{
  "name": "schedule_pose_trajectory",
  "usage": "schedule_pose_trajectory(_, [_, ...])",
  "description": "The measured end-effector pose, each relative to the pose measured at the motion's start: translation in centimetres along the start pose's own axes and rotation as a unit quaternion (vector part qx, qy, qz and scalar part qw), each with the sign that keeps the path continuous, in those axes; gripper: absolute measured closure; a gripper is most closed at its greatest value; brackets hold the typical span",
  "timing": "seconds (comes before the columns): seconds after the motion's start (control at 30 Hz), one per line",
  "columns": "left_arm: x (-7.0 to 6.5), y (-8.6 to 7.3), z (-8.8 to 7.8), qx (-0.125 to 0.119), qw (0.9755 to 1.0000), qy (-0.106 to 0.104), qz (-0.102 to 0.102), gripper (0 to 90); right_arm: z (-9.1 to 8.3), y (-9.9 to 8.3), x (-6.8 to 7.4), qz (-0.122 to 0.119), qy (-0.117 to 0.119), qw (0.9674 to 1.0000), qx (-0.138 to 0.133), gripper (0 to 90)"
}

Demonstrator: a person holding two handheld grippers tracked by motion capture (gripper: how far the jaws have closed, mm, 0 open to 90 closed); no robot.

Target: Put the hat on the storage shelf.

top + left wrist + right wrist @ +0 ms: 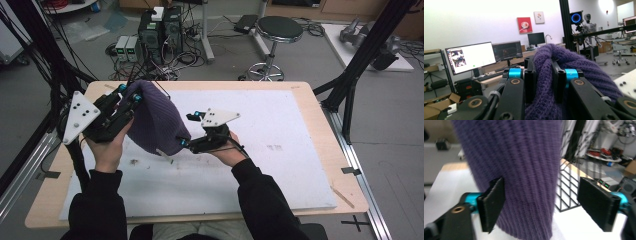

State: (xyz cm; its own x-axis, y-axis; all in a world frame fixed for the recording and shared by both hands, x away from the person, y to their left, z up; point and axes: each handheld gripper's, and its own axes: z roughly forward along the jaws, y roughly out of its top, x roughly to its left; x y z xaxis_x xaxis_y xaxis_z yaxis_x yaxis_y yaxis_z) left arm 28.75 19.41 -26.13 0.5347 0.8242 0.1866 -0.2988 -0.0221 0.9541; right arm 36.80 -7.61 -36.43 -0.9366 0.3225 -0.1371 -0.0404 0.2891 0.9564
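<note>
Above the far left corner of the desk, a purple knitted beanie hung in the air, its lower edge close over the white mat that covered most of the wooden top. The left gripper had its jaws clenched on a fold of the knit at the hat's upper end; in the left gripper view the wool bulged up between the two black pads and spilled around them. The right gripper stood at the hat's lower right side, near the hem. Its jaws were parted: in the right gripper view the ribbed cloth hung between them, lying against or just beside one pad, while the other pad was well apart from it, so nothing was pinched there.

The beanie looked light and thoroughly soft. It drooped from the single hold and would fold or stretch wherever it was pulled, so it offered no stiff part to steer by. The ribbed knit seemed rough enough not to slide out of flat pads, though a thin pinch of one layer might pull loose threads or let the hat twist. The safest second hold appeared to be the thicker hem, taken with a full bite of both layers, opposite the left gripper's fold.
</note>
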Motion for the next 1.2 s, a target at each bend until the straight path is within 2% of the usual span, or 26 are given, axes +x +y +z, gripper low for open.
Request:
schedule_pose_trajectory(0.03, [-0.1, 0.0, 0.1, -0.001, 1.0000, 0.000, -0.002, 77.4, 0.5, 0.1, 0.5, -0.008, 0.004, 0.9999, 0.006, 24.0])
schedule_pose_trajectory(0.13, [-0.3, 0.0, 0.2, -0.003, 1.0000, -0.001, -0.005, 77.4, 1.1, 0.2, 1.0, -0.016, -0.002, 0.9998, 0.006, 31.9])
schedule_pose_trajectory(0.17, [-0.3, 0.0, 0.2, -0.002, 1.0000, -0.002, -0.003, 77.4, 1.1, 0.2, 1.0, -0.016, -0.002, 0.9998, 0.006, 31.9])
schedule_pose_trajectory(0.2, [-0.3, 0.0, 0.2, -0.002, 1.0000, -0.001, -0.002, 77.4, 1.3, 0.4, 1.2, -0.017, -0.006, 0.9998, 0.008, 44.7])
schedule_pose_trajectory(0.3, [-0.3, 0.0, 0.2, 0.002, 1.0000, 0.002, 0.002, 77.4, 1.3, 0.6, 1.5, -0.012, -0.017, 0.9997, 0.011, 65.6])
schedule_pose_trajectory(0.37, [-0.2, 0.0, 0.2, 0.005, 0.9999, 0.008, 0.010, 77.4, 1.1, 0.7, 1.5, -0.018, -0.020, 0.9995, 0.013, 73.1])
schedule_pose_trajectory(0.47, [0.2, -0.2, -0.1, 0.006, 0.9998, 0.018, 0.009, 77.3, 0.7, 0.8, 1.4, -0.015, -0.023, 0.9995, 0.017, 76.4])
schedule_pose_trajectory(0.57, [0.8, -0.3, -0.3, 0.010, 0.9995, 0.028, 0.009, 77.4, 0.0, 1.0, 0.8, 0.000, -0.027, 0.9996, 0.010, 79.1])
schedule_pose_trajectory(0.67, [1.4, -0.3, -0.6, 0.014, 0.9990, 0.039, 0.014, 77.4, -0.3, 1.0, 0.4, 0.013, -0.028, 0.9995, 0.008, 79.9])
schedule_pose_trajectory(0.7, [1.6, -0.3, -0.7, 0.017, 0.9987, 0.044, 0.017, 77.4, -0.4, 0.9, 0.2, 0.013, -0.031, 0.9994, 0.008, 80.2])
schedule_pose_trajectory(0.73, [1.7, -0.3, -0.7, 0.019, 0.9985, 0.048, 0.019, 77.6, -0.5, 0.9, -0.1, 0.025, -0.036, 0.9990, 0.009, 80.3])
schedule_pose_trajectory(0.8, [2.0, -0.3, -0.9, 0.022, 0.9978, 0.059, 0.022, 77.8, -0.7, 0.9, -0.4, 0.034, -0.044, 0.9984, 0.009, 80.7])
schedule_pose_trajectory(0.9, [2.3, -0.4, -1.1, 0.026, 0.9965, 0.073, 0.032, 77.9, -0.8, 1.0, -0.6, 0.039, -0.054, 0.9977, 0.009, 81.2])
schedule_pose_trajectory(1.0, [2.6, -0.2, -1.5, 0.028, 0.9951, 0.084, 0.044, 78.0, -0.6, 1.4, -0.8, 0.050, -0.068, 0.9963, 0.017, 81.8])
schedule_pose_trajectory(1.2, [4.2, 0.6, -2.1, 0.023, 0.9929, 0.110, 0.040, 78.2, 0.8, 3.3, -0.9, 0.057, -0.068, 0.9958, 0.025, 82.1])
